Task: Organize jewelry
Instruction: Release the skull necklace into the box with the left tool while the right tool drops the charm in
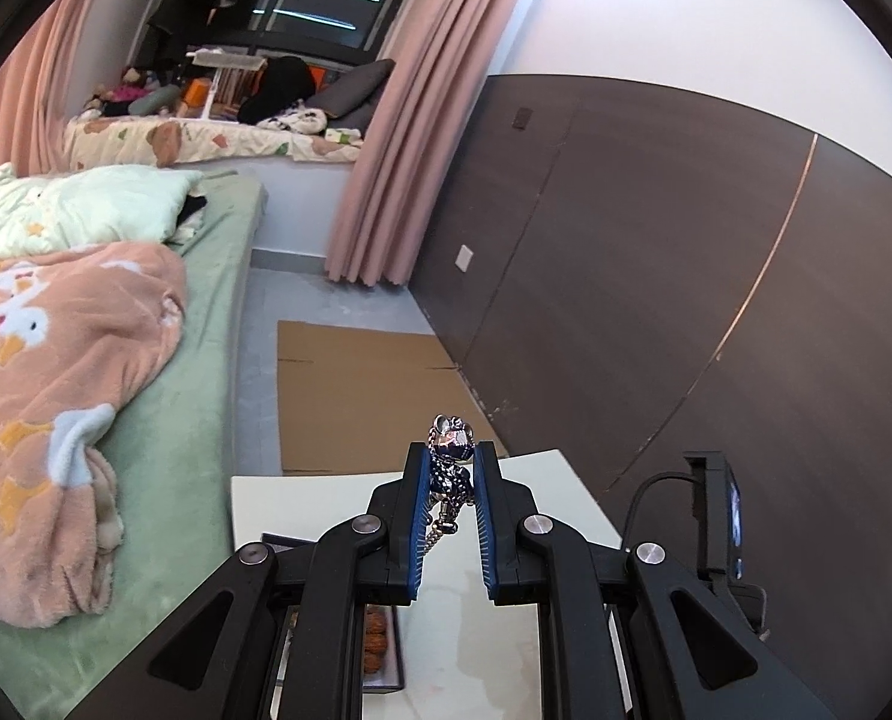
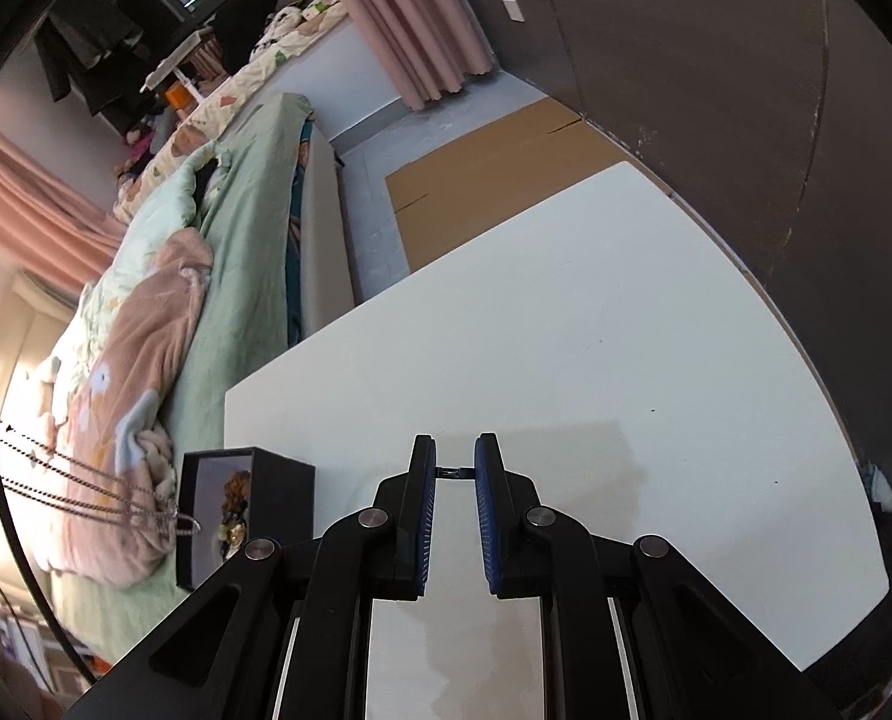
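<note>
Blue-padded fingers (image 1: pixel 425 489) of the left gripper (image 1: pixel 452 468) pinch a silver beaded charm (image 1: pixel 451 456), which sticks out past the tips, with a short chain (image 1: pixel 440 531) trailing back toward the camera between them. That gripper is raised above the near end of the white bench (image 1: pixel 566 498) and tilts gently downward, looking out over a flattened cardboard sheet (image 1: pixel 350 396) on the floor toward a pink curtain (image 1: pixel 398 138) and a dark wall panel (image 1: pixel 656 276). Below its black linkage, on the bench, part of a dark box (image 1: pixel 380 648) shows with brown beads inside. To the left lies a bed (image 1: pixel 206 360) with a green sheet and a peach duck-patterned blanket (image 1: pixel 56 390); at the right edge a black device on a cable (image 1: pixel 716 516) stands upright. The right gripper (image 2: pixel 453 473) points more steeply down at the bare bench top (image 2: pixel 566 360), its blue fingers (image 2: pixel 487 480) drawn close on a small dark clasp-like piece (image 2: pixel 452 472) bridging the narrow gap between them. Left of it, an open black box (image 2: pixel 248 516) sits on the bench's near left corner holding a golden-brown bauble. Several thin silver chains (image 2: pixel 86 480) stretch taut from the far left edge of the right wrist view to a clasp just in front of that box; where they lead beyond the frame is not visible.
</note>
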A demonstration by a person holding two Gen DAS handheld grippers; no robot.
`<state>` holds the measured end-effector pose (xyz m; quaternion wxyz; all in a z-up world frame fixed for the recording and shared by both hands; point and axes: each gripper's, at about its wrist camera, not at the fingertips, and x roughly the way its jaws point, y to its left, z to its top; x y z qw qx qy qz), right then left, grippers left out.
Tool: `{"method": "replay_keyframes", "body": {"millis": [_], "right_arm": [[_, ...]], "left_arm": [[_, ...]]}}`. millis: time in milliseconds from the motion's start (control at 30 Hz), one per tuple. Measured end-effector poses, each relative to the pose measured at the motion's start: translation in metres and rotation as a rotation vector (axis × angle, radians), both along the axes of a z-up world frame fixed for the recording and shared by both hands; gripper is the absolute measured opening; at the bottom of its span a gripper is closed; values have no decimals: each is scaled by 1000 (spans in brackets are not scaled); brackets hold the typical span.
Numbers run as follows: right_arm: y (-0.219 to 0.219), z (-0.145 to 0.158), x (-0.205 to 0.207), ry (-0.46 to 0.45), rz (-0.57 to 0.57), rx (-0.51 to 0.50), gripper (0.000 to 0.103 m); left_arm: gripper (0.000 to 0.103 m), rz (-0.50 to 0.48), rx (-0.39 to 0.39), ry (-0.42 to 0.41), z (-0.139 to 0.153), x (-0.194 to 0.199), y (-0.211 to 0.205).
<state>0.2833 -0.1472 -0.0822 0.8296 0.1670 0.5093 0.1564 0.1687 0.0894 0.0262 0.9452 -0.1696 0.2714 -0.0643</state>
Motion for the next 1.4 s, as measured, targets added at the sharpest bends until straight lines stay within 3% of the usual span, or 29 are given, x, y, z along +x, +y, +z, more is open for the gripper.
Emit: {"method": "replay_keyframes", "body": {"millis": [433, 1100, 1233, 1400], "right_arm": [[17, -16, 12, 23, 37, -25, 15], [48, -16, 18, 2, 112, -33, 15], [50, -12, 16, -16, 119, 2, 15], [64, 3, 8, -81, 158, 71, 15]], "left_arm": [[15, 51, -4, 40, -31, 20, 38], [15, 9, -39, 256, -94, 41, 63], [15, 1, -107, 296, -99, 43, 68], [21, 32, -120, 312, -101, 43, 75]]}}
